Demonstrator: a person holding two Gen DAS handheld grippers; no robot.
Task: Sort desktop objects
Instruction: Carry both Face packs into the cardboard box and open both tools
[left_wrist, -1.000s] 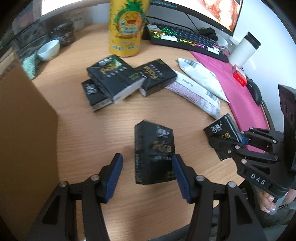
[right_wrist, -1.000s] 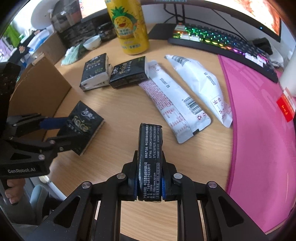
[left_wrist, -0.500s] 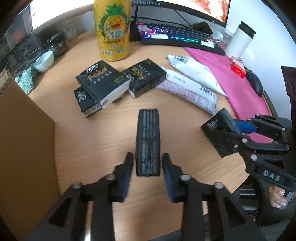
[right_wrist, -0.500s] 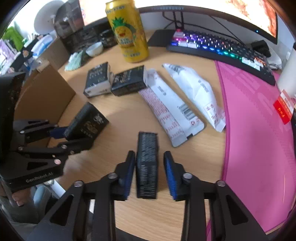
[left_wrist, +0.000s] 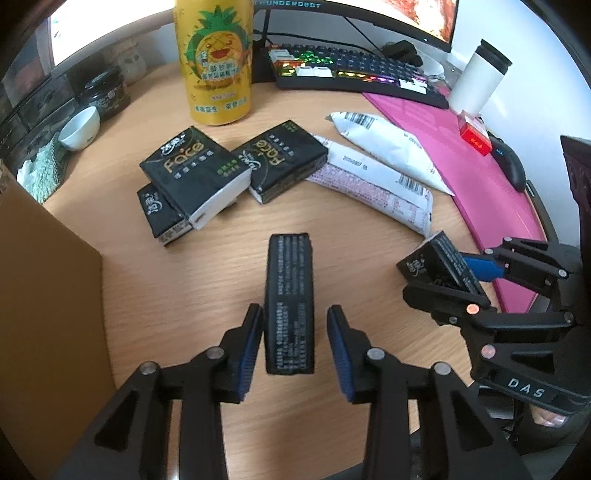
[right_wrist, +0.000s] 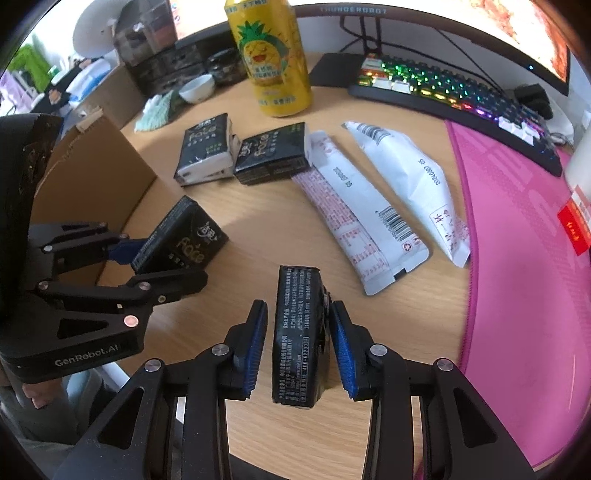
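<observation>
Left wrist view: a wooden desk (left_wrist: 207, 280) is crowded from its back edge forward. A cardboard box (left_wrist: 44, 295) stands at its left edge and a pink mat (left_wrist: 480, 177) lies along its right. A tall pineapple can (left_wrist: 216, 62) stands at the back. Nearer lie two white pouches (left_wrist: 373, 181) and a heap of black tissue packs (left_wrist: 195, 173).

In front, an upright tissue pack (left_wrist: 290, 299) stands on end between the jaws of the left gripper (left_wrist: 295, 343). The jaws are closing, with a gap still showing at the right pad.

In the right wrist view, the right gripper (right_wrist: 297, 343) has its jaws apart around a second tissue pack (right_wrist: 297, 332). That pack also stands on the desk, and neither pad presses it.

The left grip will likely go best if the pack sits centred. Both pads should meet its broad faces together, since a one-sided push could topple it. The box looks the probable destination.
</observation>
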